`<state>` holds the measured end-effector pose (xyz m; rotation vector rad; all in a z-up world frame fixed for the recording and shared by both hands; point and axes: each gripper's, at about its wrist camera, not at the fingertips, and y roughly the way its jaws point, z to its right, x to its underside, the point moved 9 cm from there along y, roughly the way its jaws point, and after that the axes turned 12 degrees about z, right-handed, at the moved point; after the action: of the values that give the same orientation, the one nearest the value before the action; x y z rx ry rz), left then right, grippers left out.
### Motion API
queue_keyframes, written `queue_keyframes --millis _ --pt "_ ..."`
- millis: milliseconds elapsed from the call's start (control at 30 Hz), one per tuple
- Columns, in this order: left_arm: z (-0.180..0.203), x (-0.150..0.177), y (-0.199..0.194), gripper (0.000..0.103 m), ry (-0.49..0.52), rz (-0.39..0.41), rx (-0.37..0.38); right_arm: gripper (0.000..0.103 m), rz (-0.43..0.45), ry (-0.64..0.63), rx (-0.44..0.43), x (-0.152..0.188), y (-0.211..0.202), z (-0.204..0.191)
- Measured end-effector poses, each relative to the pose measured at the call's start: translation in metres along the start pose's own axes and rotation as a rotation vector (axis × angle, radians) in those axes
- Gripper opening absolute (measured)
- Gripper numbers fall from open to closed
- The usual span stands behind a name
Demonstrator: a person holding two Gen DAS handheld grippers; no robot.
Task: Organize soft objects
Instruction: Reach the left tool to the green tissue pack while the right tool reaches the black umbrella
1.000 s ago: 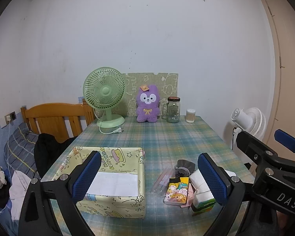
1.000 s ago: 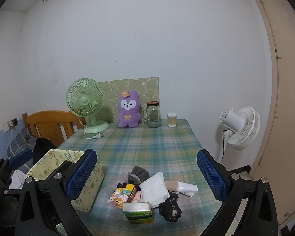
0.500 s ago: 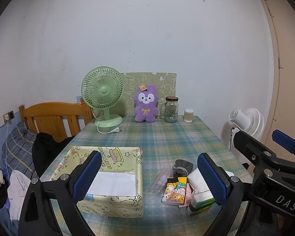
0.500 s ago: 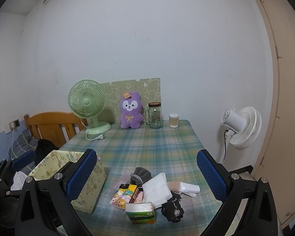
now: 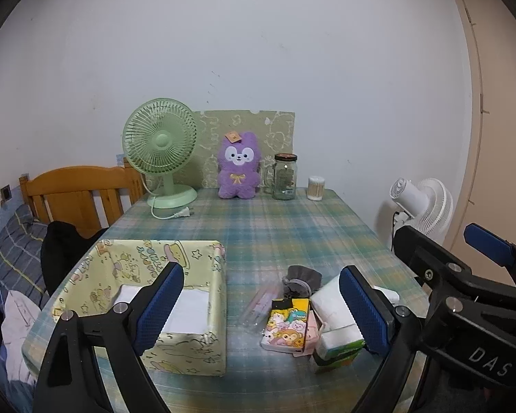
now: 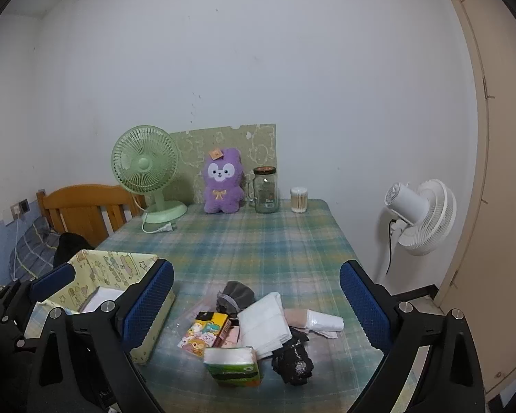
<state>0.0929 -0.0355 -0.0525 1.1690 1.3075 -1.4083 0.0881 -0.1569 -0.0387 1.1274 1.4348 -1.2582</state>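
Note:
A pile of soft items lies near the table's front right: a grey sock (image 6: pixel 234 296), a white tissue stack (image 6: pixel 265 320), a green tissue pack (image 6: pixel 232 366), a cartoon-print pack (image 6: pixel 206 332), a black crumpled item (image 6: pixel 292 361) and a beige-and-white roll (image 6: pixel 313 318). The pile also shows in the left wrist view (image 5: pixel 292 320). A yellow cartoon-print box (image 5: pixel 144 296) with white paper inside stands to its left. My left gripper (image 5: pixel 261 309) is open and empty above the box and pile. My right gripper (image 6: pixel 256 308) is open and empty above the pile.
At the table's far edge stand a green desk fan (image 5: pixel 161 158), a purple plush bunny (image 5: pixel 239 168), a glass jar (image 5: pixel 285 176) and a cotton-swab tub (image 5: pixel 315 187). A white floor fan (image 6: pixel 419 215) stands right of the table. A wooden bed frame (image 5: pixel 75 192) lies left.
Both grippers have drawn back and risen slightly, so the table sits a little lower and farther in both views. Both stay open. No object has moved.

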Motion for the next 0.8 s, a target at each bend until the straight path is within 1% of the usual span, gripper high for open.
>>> queue_keyframes --millis 67,167,200,300,333,500,600,700,800 --pt "0.003 0.003 0.003 0.093 0.011 -0.007 -0.006 0.099 -0.002 0.002 0.008 0.004 0.001 0.004" --pt "0.007 0.012 0.006 0.093 0.007 -0.049 -0.01 0.099 -0.007 -0.004 0.025 0.009 0.004 0.008" --pt "0.009 0.015 0.009 0.093 0.023 -0.06 -0.008 0.098 -0.01 -0.008 0.03 0.011 0.004 0.01" --pt "0.014 0.02 0.011 0.093 0.027 -0.065 -0.01 0.098 -0.016 -0.011 0.038 0.017 0.006 0.015" --pt "0.015 0.022 0.01 0.093 0.014 -0.078 -0.007 0.098 -0.018 -0.008 0.038 0.019 0.006 0.017" --pt "0.027 0.033 0.017 0.093 0.017 -0.079 0.02 0.098 -0.04 0.003 0.013 0.032 0.01 0.021" --pt "0.033 0.044 0.022 0.093 0.001 -0.114 0.038 0.098 -0.056 0.005 0.011 0.04 0.013 0.025" --pt "0.038 0.052 0.026 0.093 0.002 -0.124 0.042 0.098 -0.072 0.012 0.01 0.049 0.016 0.029" --pt "0.043 0.061 0.028 0.093 0.004 -0.151 0.051 0.098 -0.087 0.016 0.005 0.057 0.019 0.031"
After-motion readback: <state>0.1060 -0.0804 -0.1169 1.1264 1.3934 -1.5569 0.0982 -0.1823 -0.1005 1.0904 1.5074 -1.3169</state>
